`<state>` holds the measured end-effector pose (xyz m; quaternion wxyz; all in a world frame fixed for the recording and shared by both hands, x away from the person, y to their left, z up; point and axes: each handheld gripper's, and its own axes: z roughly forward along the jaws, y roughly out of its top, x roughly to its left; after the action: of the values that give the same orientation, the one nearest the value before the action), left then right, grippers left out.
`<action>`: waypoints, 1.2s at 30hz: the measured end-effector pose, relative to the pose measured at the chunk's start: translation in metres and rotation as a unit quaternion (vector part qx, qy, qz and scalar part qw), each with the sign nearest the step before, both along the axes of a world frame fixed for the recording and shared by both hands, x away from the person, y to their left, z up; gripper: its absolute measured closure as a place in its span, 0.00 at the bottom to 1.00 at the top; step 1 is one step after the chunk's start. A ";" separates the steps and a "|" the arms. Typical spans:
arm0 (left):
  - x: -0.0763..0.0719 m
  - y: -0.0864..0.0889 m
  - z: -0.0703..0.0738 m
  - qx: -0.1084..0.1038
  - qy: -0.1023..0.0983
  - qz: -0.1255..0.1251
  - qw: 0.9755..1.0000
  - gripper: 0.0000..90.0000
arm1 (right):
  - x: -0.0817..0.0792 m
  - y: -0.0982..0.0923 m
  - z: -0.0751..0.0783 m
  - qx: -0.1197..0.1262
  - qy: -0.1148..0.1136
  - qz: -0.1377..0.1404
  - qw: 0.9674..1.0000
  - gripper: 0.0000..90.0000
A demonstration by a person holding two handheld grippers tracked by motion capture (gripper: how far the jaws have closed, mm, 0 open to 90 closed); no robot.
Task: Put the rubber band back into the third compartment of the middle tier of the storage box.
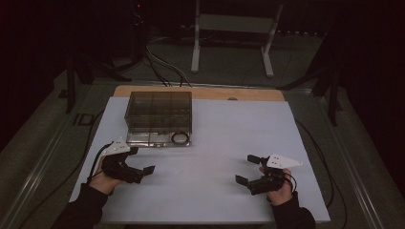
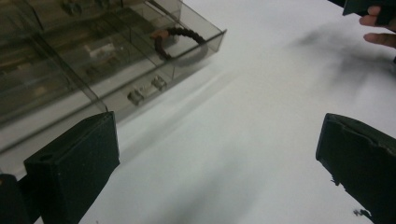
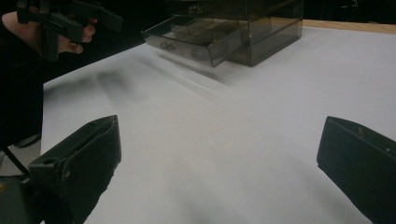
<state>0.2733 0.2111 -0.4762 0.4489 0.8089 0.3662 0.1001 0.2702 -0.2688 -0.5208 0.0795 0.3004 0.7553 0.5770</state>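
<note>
left gripper (image 1: 143, 162) jaws spread, empty | right gripper (image 1: 248, 168) jaws spread, empty | drawer (image 1: 157, 138) pulled out, ring (image 1: 180, 138) at front corner | risk: a careless push jolts ring or shifts box (image 1: 158, 112)

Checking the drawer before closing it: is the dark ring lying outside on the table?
No, the ring lies inside the pulled-out drawer.

smoky clear drawer box (image 1: 159, 112) | bottom drawer open | dark ring (image 1: 180, 138) inside
</note>
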 end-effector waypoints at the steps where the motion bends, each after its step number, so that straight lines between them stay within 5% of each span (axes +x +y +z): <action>1: -0.002 0.001 -0.002 0.000 0.001 0.002 1.000 0.00 | 0.000 0.000 0.000 0.000 -0.001 0.000 1.000 0.00; 11: -0.017 0.008 -0.023 -0.011 -0.009 0.010 1.000 0.00 | 0.000 0.001 0.000 0.000 0.002 0.000 1.000 0.00; 36: -0.045 0.033 -0.055 0.012 -0.034 0.072 0.997 0.00 | 0.000 -0.001 -0.001 -0.001 0.002 0.000 1.000 0.00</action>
<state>0.2281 0.2439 -0.5309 0.4431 0.7817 0.4072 0.1639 0.2705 -0.2697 -0.5218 0.0783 0.3021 0.7561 0.5753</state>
